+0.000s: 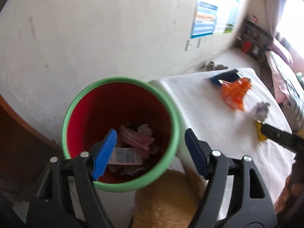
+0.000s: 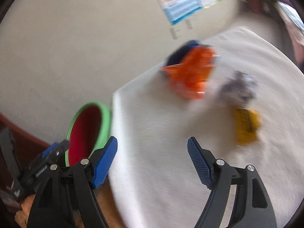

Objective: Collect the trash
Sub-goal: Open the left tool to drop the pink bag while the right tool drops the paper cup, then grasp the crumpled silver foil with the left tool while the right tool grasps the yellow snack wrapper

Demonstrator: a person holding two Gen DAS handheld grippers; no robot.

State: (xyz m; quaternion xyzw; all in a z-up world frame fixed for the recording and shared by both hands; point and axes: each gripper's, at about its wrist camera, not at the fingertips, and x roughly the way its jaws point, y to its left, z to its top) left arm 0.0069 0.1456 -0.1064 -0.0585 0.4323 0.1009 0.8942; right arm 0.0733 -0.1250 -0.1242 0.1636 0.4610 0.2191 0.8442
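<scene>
On table (image 2: 152,152): orange wrapper (image 2: 191,72), grey wad (image 2: 237,89), yellow scrap (image 2: 247,127), all blurry, ahead of right claw (image 2: 152,163), wide open, empty. Over bin (image 1: 121,133): left claw (image 1: 150,153), wide open, empty.

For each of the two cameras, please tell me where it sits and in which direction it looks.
Left wrist: sits on the left gripper, looks down into the green-rimmed red bin of trash; own open blue-padded fingers show.
Right wrist: sits on the right gripper, looks down over the white table; own open fingers show.
Shared: bin, table, orange wrapper, yellow wrapper.
</scene>
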